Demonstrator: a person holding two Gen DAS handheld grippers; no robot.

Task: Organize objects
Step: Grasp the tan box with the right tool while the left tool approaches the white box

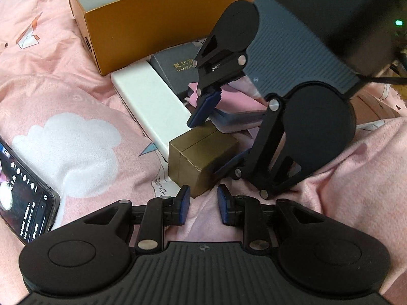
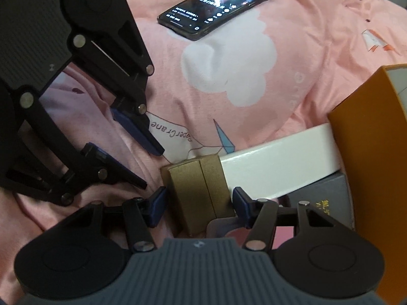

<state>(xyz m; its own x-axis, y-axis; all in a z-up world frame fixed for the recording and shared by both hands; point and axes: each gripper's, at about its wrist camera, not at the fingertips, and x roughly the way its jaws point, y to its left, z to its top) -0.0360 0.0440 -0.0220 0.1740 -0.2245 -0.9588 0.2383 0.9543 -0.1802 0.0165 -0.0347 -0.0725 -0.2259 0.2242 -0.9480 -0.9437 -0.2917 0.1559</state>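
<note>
Black smartphone with lit screen: cut off by the left edge in the left wrist view; screen text too small to read. Dark grey box with gold lettering: partly covered by the right gripper. Orange open cardboard box: cut off at right edge.

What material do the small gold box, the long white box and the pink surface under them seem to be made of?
Small gold box: likely cardboard with a matte metallic paper wrap; a straight seam and crisp folded edges show.
Long white box: probably smooth coated card; flat, even, slightly glossy faces.
Pink surface: soft printed fabric, seemingly cotton bedding; it wrinkles and carries cloud prints.
The right claw straddles the gold box.
</note>
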